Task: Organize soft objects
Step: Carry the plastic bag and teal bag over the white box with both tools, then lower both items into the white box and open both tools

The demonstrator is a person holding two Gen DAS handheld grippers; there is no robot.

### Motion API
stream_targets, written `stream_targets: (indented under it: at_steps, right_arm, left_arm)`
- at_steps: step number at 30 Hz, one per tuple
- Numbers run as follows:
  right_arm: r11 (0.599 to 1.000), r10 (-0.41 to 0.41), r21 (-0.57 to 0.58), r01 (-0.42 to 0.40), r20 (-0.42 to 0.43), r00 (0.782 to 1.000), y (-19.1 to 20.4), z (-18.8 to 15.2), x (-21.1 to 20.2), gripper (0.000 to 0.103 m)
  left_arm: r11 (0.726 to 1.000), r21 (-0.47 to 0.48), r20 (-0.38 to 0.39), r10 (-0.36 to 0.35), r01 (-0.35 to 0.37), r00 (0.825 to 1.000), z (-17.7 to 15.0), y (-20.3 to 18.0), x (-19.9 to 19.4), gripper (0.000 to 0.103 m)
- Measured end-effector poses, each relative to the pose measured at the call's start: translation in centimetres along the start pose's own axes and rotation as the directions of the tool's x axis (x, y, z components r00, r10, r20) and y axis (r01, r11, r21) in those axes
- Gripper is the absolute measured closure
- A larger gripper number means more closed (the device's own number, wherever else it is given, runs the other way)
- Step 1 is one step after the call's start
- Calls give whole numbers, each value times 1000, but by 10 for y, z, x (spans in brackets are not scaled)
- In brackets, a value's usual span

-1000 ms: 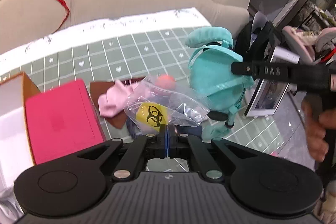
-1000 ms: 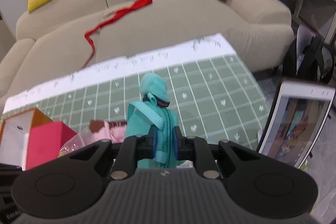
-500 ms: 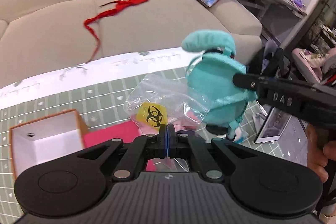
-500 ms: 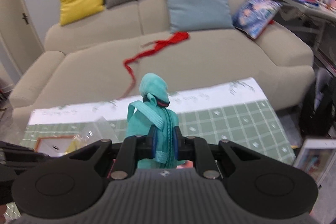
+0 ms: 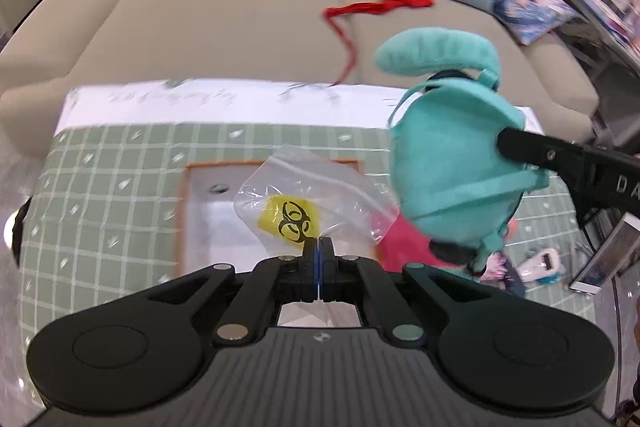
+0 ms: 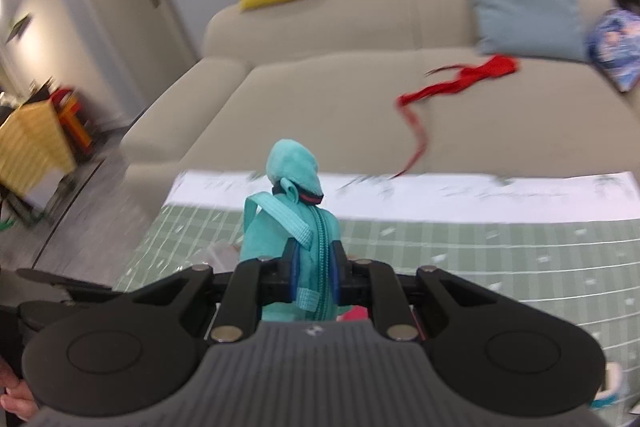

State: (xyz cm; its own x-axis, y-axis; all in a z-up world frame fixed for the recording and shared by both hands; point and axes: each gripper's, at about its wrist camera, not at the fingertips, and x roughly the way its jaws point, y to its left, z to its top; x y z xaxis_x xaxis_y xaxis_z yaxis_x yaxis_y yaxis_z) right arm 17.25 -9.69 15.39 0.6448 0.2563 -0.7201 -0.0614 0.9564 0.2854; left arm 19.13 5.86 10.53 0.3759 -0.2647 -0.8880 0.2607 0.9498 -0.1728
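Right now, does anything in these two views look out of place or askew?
Yes: a red ribbon lies strung loose across the sofa seat, its tail trailing toward the table edge. Pink items sit on the green checked tablecloth beside the open box.

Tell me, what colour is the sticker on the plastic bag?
Yellow, with a black symbol on the sticker; clearest in the left wrist view.

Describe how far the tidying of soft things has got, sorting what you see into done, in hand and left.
Done: nothing visibly put away; the open box on the checked mat looks empty. In hand: the left hand-held gripper pinches a clear zip bag; the right hand-held gripper clamps a teal plush backpack, both lifted above the mat. Left: a red ribbon on the sofa and small items near the mat's right edge.
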Motion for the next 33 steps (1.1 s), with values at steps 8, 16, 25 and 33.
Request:
stream_targets:
  at_steps: [8,16,25,33]
  right_arm:
    - [997,51,-36,-61,-222,974,65,-21,88,90]
    - [998,-24,-64,3,-317,948,64,-28,147,90]
    - [992,-94,-112,63,-297,950,61,-53,173,90]
    - [990,-122,-103,93,-322,939,47,-72,205,90]
  left_arm:
    - [995,-98,-53,-1,-4,999,-29,64,24,103]
    - [991,-128,-42,-32,26,999,-43,95,42,103]
    - [995,-102,-36,11,-15,999,-48,104,73,103]
    - [996,-85,-48,22,-26,999,-51,103,91,103]
